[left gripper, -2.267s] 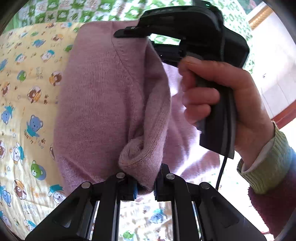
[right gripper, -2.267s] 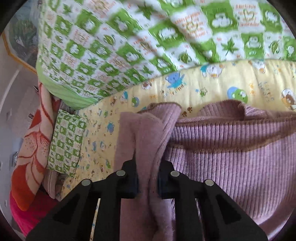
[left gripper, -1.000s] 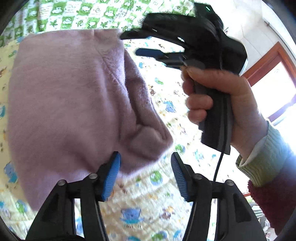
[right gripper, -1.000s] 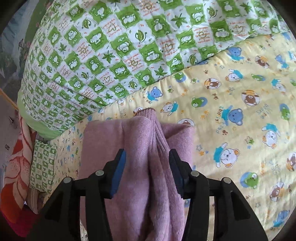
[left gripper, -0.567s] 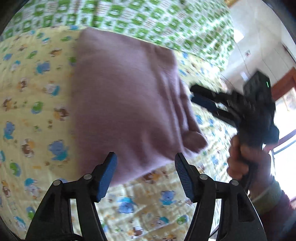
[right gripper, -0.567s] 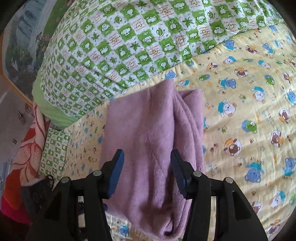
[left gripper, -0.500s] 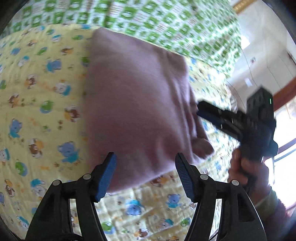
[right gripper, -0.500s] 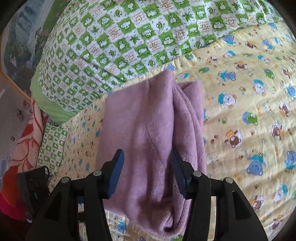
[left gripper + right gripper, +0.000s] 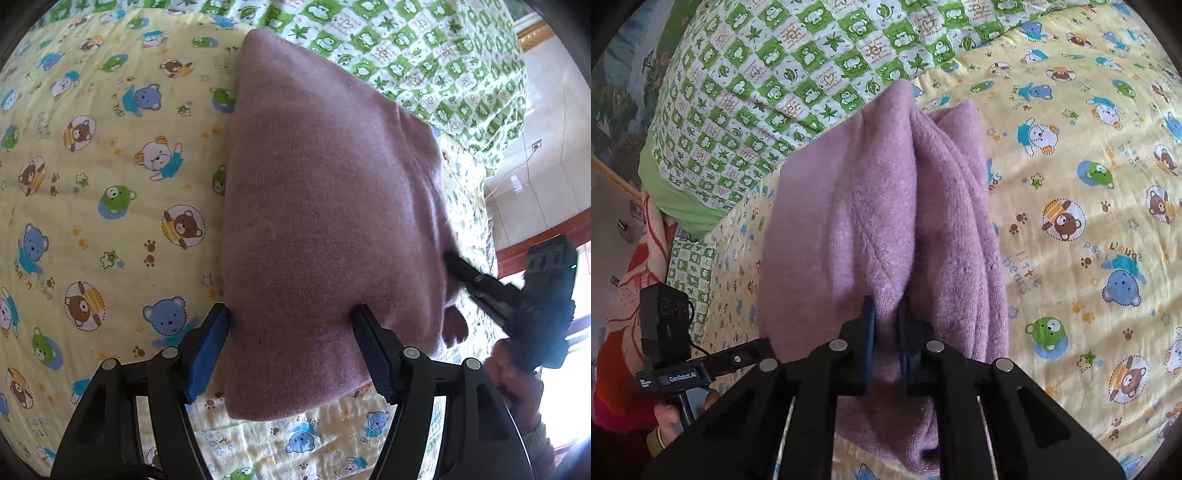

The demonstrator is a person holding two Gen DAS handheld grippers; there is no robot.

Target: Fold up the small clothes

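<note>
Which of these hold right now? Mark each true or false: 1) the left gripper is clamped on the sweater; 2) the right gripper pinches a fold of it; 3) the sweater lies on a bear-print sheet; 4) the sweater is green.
1) False: the left gripper is open, its jaws spread over the purple sweater.
2) True: the right gripper is shut on a ridge of the knit.
3) True: it lies on the yellow bear-print sheet.
4) False: it is purple; the green-checked quilt lies behind it.
</note>
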